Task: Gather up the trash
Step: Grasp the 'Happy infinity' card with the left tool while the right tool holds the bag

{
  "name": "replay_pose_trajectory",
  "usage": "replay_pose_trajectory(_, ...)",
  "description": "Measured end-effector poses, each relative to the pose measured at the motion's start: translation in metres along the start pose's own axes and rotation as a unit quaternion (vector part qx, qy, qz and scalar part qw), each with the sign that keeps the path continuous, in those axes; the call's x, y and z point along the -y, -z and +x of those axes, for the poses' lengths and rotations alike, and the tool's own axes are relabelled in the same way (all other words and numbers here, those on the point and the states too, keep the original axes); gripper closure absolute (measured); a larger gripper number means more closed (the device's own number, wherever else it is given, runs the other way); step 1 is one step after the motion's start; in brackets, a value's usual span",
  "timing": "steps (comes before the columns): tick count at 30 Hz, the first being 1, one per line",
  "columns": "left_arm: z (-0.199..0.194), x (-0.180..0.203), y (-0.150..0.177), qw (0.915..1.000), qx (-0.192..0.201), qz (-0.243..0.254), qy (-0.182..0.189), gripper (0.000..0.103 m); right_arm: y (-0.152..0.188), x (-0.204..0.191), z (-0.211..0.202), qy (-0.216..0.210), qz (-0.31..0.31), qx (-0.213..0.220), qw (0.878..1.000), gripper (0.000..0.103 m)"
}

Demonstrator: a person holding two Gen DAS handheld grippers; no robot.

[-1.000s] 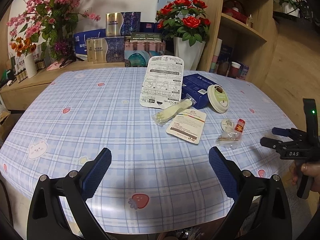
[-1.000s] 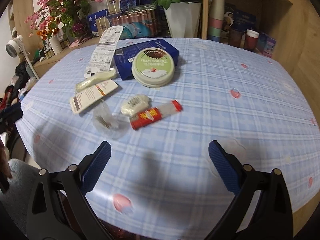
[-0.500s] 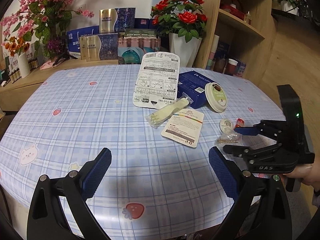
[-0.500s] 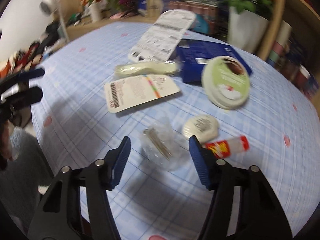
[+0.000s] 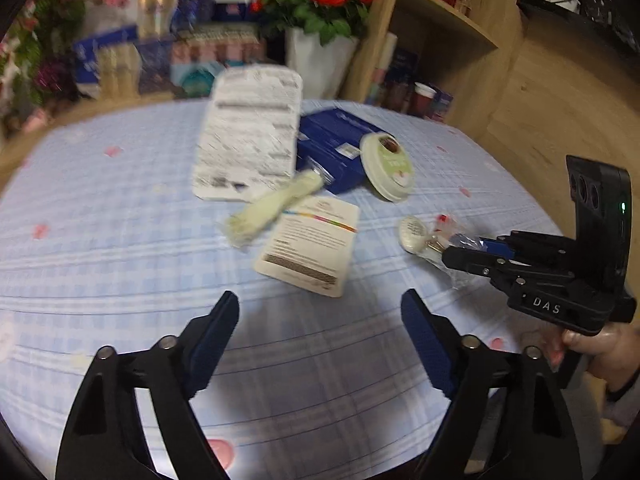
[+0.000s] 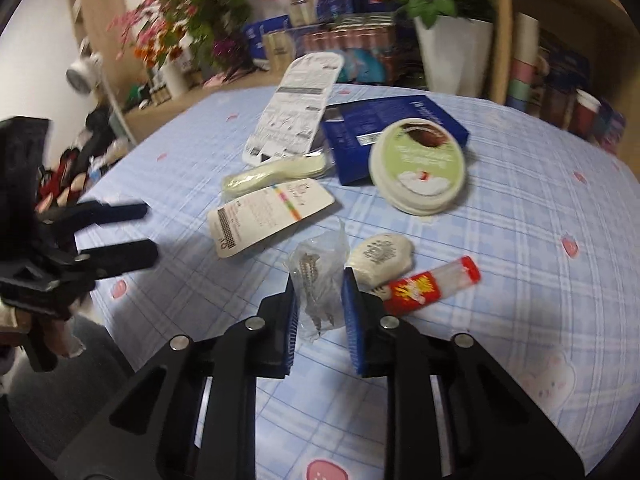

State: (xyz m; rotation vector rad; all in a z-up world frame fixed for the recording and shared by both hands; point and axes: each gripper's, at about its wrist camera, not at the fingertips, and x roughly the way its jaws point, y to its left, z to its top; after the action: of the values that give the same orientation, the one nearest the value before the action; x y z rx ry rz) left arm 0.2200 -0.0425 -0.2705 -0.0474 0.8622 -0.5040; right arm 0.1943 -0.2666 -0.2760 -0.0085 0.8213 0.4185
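We have just been closing our right gripper on the clear plastic bag of screws just beside the white oval pouch, a light, crinkly, slippery thing best pinched mid-film, while our left gripper, also just narrowing, holds nothing

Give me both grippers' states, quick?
Left gripper: open, empty, jaws just closing somewhat.
Right gripper: jaws just closing, shut on the clear bag of screws.

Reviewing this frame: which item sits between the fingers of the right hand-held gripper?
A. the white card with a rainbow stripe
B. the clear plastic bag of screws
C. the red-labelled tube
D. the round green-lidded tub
B: in the right wrist view the clear plastic bag of screws stands between the blue pads of the right hand-held gripper, whose jaws have just been closing onto it.
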Motion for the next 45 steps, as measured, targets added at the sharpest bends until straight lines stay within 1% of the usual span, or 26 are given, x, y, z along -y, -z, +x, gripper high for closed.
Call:
replay_pose_trajectory(2,0.011,-0.002,-0.006,0.9998,-0.016,-0.007,0.012,0.028,0.002,0.005,-0.004,0.004,0.008,0.0,1.0,0.079)
replay_pose_trajectory(7,0.039,-0.009,-0.027,0.9991,-0.043,0.003,0.001,0.027,0.007,0.015,-0.012,0.002,0.03,0.005,1.0,0.079)
replay_pose_trajectory(9,0.052,-0.008,-0.033,0.9976,-0.067,0.017,0.007,0.026,0.009,0.019,-0.016,0.001,0.038,0.008,0.999,0.079)
replay_pose_trajectory(11,0.062,-0.004,-0.038,0.9959,-0.08,0.039,0.013,0.026,0.011,0.022,-0.019,0.002,0.043,0.01,0.999,0.079)
replay_pose_trajectory(13,0.073,0.001,-0.042,0.994,-0.092,0.059,0.006,0.026,0.012,0.025,-0.022,0.0,0.049,0.013,0.999,0.079)
replay_pose_trajectory(17,0.088,0.002,-0.053,0.9926,-0.096,0.072,-0.019,0.026,0.014,0.028,-0.025,-0.003,0.055,0.015,0.998,0.079)
replay_pose_trajectory(19,0.094,0.004,-0.057,0.9916,-0.099,0.08,-0.025,0.026,0.015,0.029,-0.026,-0.004,0.056,0.017,0.998,0.079)
replay_pose_trajectory(21,0.102,0.006,-0.058,0.9894,-0.112,0.088,-0.028,0.025,0.016,0.03,-0.027,-0.004,0.058,0.016,0.998,0.079)
replay_pose_trajectory(23,0.107,0.011,-0.06,0.9867,-0.115,0.109,-0.037,0.023,0.016,0.032,-0.027,-0.004,0.062,0.016,0.998,0.079)
replay_pose_trajectory(26,0.113,0.015,-0.063,0.9851,-0.118,0.116,-0.048,0.023,0.018,0.031,-0.028,-0.005,0.065,0.016,0.998,0.079)
replay_pose_trajectory(27,0.114,0.016,-0.063,0.9848,-0.116,0.116,-0.057,0.029,0.018,0.031,-0.029,-0.005,0.066,0.017,0.998,0.079)
replay_pose_trajectory(28,0.113,0.017,-0.064,0.9842,-0.114,0.119,-0.066,0.035,0.019,0.03,-0.03,-0.006,0.068,0.017,0.998,0.079)
replay_pose_trajectory(31,0.109,0.019,-0.061,0.9848,-0.118,0.116,-0.052,0.04,0.021,0.028,-0.033,-0.008,0.07,0.019,0.997,0.079)
replay_pose_trajectory(34,0.096,0.023,-0.051,0.9857,-0.115,0.115,-0.046,0.04,0.023,0.026,-0.037,-0.009,0.071,0.022,0.997,0.079)
replay_pose_trajectory(37,0.076,0.026,-0.042,0.9893,-0.1,0.1,-0.036,0.04,0.026,0.022,-0.043,-0.009,0.072,0.025,0.997,0.079)
replay_pose_trajectory(42,0.026,0.032,-0.025,0.9961,-0.06,0.063,-0.014,0.04,0.032,0.014,-0.055,-0.007,0.072,0.029,0.997,0.079)
replay_pose_trajectory(45,-0.003,0.036,-0.015,0.9985,-0.036,0.042,-0.006,0.04,0.037,0.009,-0.064,-0.006,0.072,0.031,0.997,0.079)
